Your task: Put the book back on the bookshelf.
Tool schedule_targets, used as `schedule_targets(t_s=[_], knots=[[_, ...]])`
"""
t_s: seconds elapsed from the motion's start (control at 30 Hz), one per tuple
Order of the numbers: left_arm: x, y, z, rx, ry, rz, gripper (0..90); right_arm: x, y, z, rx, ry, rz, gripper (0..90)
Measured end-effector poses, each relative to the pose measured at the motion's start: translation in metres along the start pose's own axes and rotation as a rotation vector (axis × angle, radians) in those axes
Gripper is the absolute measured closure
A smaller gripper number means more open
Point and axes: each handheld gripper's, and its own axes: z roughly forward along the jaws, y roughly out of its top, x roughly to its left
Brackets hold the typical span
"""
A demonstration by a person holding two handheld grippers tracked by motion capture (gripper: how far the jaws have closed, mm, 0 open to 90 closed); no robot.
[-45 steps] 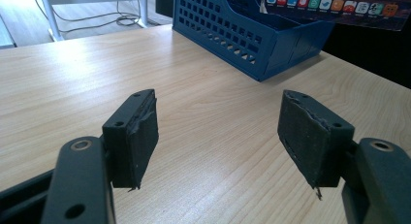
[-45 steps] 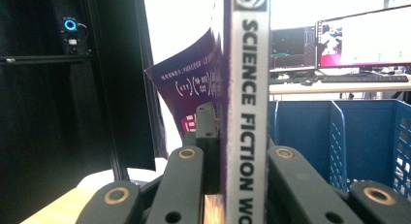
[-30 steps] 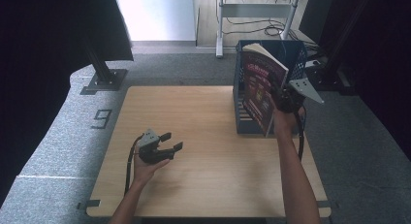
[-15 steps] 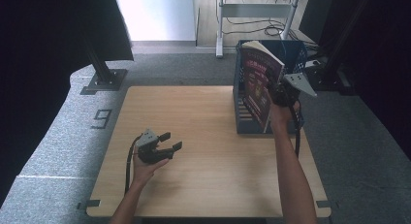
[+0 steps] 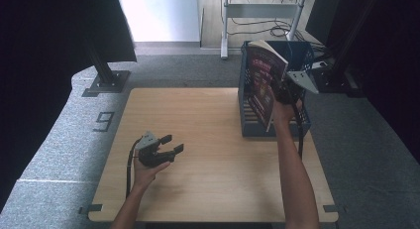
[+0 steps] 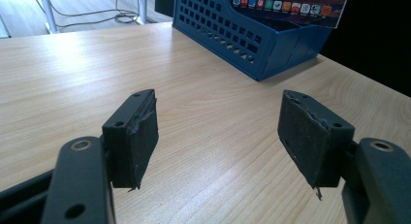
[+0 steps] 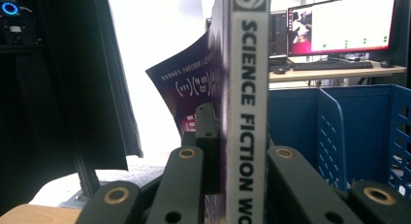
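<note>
High view: I see the right gripper (image 5: pixel 283 92) clamped on a dark-covered book (image 5: pixel 265 83), holding it upright and tilted over the near left part of the blue crate (image 5: pixel 302 125), which stands at the right side of the wooden table (image 5: pixel 208 189). The book's lower edge sits inside the crate. The left gripper (image 5: pixel 171 143) rests low over the table's left front area, jaws spread apart, nothing between them, well apart from the crate.

Left gripper view: I note both pads (image 6: pixel 138 136) standing wide over bare wood. The crate (image 6: pixel 252 44) lies ahead to the right, with the bottom strip of the book's cover (image 6: pixel 291 3) showing above its rim.

Right gripper view: I read "SCIENCE FICTION" down the white spine of the book (image 7: pixel 247 112), pinched between the jaws of the right gripper (image 7: pixel 237 151). The front cover bows off to the left. Blue crate walls and a divider (image 7: pixel 334 136) stand to the right, behind the spine.
</note>
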Motion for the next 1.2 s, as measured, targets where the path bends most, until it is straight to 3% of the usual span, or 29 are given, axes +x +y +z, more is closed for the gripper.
schedule_targets(t_s=[0.8, 1.2], knots=[[0.007, -0.001, -0.006, -0.012, 0.012, -0.027, 30.8, -0.003, -0.006, 0.034, -0.027, -0.034, 0.034, 81.4], [0.009, -0.003, -0.005, -0.009, 0.013, -0.031, 30.8, 0.003, -0.021, 0.051, 0.007, -0.034, 0.017, 81.4]])
